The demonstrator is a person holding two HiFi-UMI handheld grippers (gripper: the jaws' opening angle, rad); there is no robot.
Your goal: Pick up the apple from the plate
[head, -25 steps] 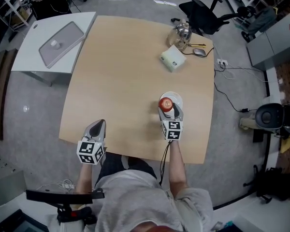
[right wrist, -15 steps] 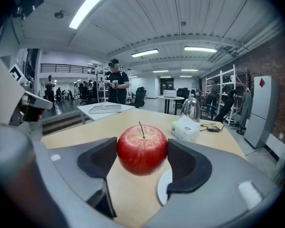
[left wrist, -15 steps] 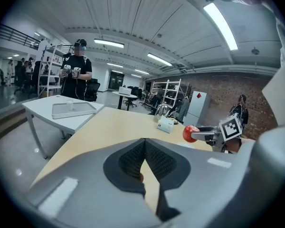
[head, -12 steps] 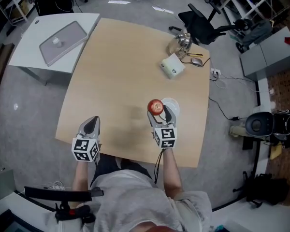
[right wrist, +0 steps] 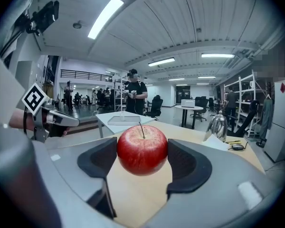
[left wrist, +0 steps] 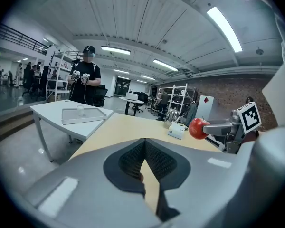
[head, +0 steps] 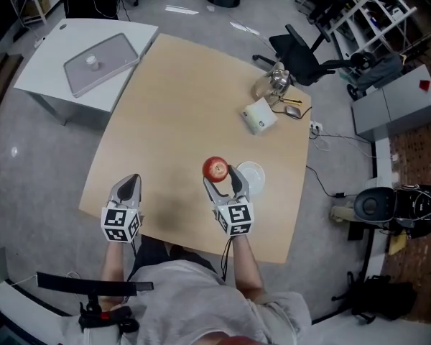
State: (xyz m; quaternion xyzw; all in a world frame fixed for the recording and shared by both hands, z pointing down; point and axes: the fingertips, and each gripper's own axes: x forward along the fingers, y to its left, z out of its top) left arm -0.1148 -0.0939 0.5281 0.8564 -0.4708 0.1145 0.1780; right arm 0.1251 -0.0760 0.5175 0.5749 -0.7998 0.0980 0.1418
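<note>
A red apple [head: 215, 168] [right wrist: 142, 149] is clamped between the jaws of my right gripper [head: 220, 177] [right wrist: 142, 156], lifted above the wooden table [head: 172, 113]. The small white plate [head: 251, 174] lies empty on the table just right of that gripper. From the left gripper view the apple [left wrist: 197, 128] shows held off to the right. My left gripper [head: 127, 189] [left wrist: 143, 161] hovers near the table's front left edge, its jaws closed together with nothing between them.
At the far right of the table are a white box [head: 259, 116], a metal kettle [head: 274, 81] and small items. A white side table [head: 79, 63] with a grey tray stands far left. An office chair [head: 302, 52] is behind the table.
My right gripper has carried the apple up and to the left, off the plate, which now lies bare. The left gripper stays shut at the front left edge.
</note>
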